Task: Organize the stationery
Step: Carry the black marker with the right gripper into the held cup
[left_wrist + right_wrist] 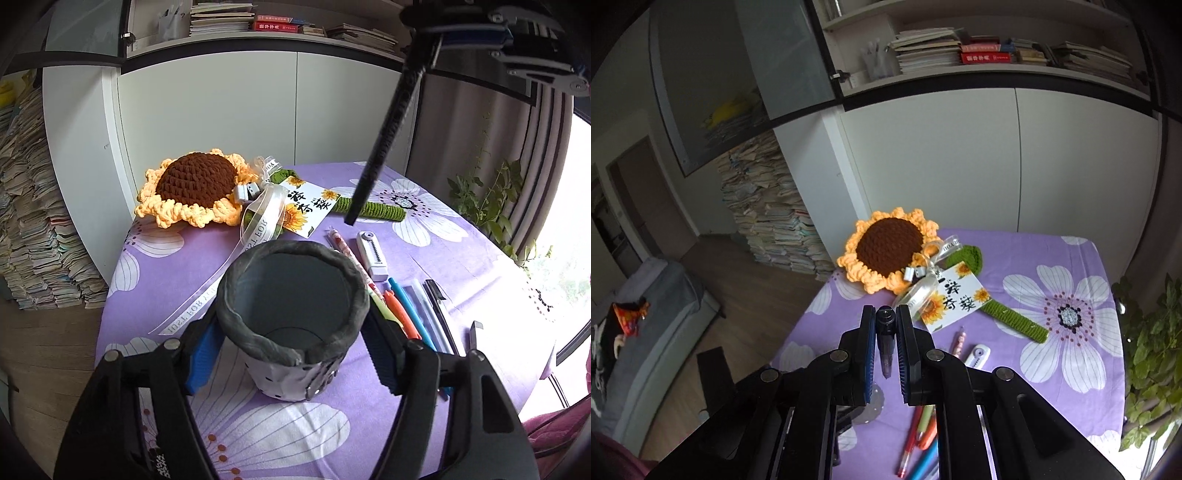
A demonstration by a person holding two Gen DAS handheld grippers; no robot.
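My left gripper is shut on a grey pen holder with a dark rolled rim, upright on the purple flowered tablecloth; it looks empty inside. My right gripper is shut on a dark pen, tip pointing down. In the left wrist view that pen hangs slanted, high above and to the right of the holder, under the right gripper. Several pens lie in a row right of the holder, beside a pink patterned pen and a white correction tape.
A crocheted sunflower with green stem, ribbon and a card lies at the table's far side. White cabinets stand behind. Paper stacks stand on the left, a plant on the right.
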